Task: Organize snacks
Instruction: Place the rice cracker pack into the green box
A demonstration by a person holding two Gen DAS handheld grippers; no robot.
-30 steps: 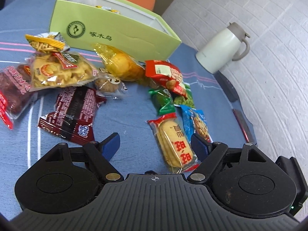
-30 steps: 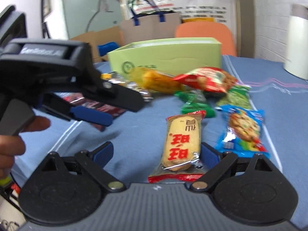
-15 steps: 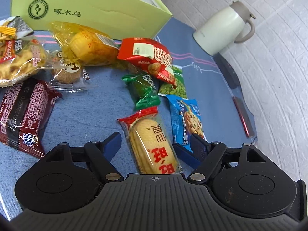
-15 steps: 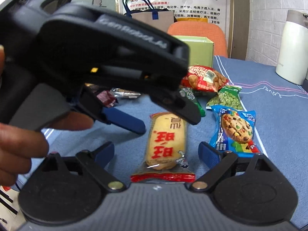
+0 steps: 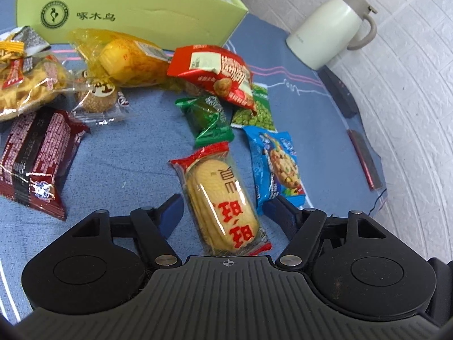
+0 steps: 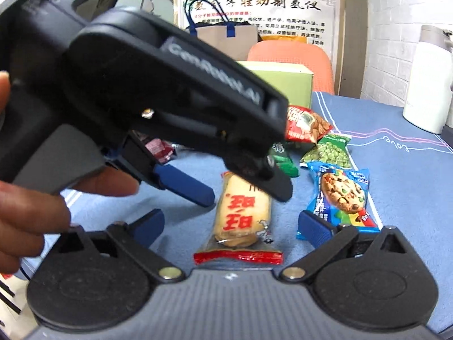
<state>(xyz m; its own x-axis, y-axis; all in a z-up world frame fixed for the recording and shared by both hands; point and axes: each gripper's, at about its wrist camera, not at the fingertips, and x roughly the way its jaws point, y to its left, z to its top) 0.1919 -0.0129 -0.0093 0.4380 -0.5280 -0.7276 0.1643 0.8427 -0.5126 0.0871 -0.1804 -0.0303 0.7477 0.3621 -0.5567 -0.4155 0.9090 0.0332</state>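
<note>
A yellow rice-cracker pack [image 5: 220, 198] with red ends lies on the blue tablecloth [image 5: 127, 153]. My left gripper [image 5: 223, 206] points down at it. Its blue fingers [image 5: 170, 206] stand on either side of the pack and are closing, with a small gap left on each side. In the right wrist view the left gripper [image 6: 235, 192] hangs over the same pack [image 6: 240, 215], held by a hand [image 6: 28, 212]. My right gripper [image 6: 230, 226] is low at the pack's near end, open and still opening, and nothing is held. A light green box [image 5: 136, 14] stands open at the back.
Around the pack lie a blue cookie pack [image 5: 279, 167], green peas [image 5: 254, 110], a green wrapper [image 5: 209, 119], a red peanut bag [image 5: 218, 76], a yellow cake pack [image 5: 127, 59] and a dark red pack [image 5: 36, 155]. A white jug [image 5: 331, 28] stands by the table's right edge.
My left gripper has moved right across the table until the cracker pack lies between its fingers, and the fingers have come closer together. My right gripper stayed put and widened slightly.
</note>
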